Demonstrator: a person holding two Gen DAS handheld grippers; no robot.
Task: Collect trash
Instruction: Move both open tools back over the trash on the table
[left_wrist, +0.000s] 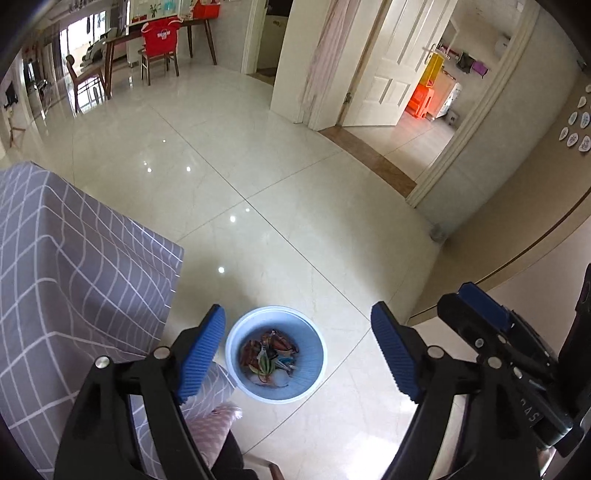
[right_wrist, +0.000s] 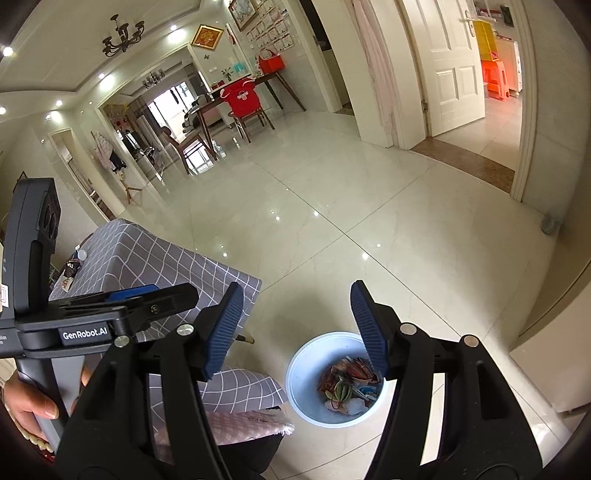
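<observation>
The wrappers (left_wrist: 271, 354) in the blue bin (left_wrist: 236, 363) look light, thin and crinkly, so I judge a pinch on a loose edge is best. They lie jumbled, with no clear long axis. The bin stands upright on the floor, mouth up, at 6 o'clock, beside the desk (left_wrist: 74, 258). The left gripper (left_wrist: 299, 350) and the right gripper (right_wrist: 297, 328) hold nothing, fingers spread.

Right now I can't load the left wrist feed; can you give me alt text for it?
The left gripper, fingers open and empty, hangs above a light blue wastebasket on the glossy tiled floor, already holding colourful wrappers. A table draped in a grey checked tablecloth sits to the left, the right gripper shows at the right edge, and an open white door lies beyond.
</observation>
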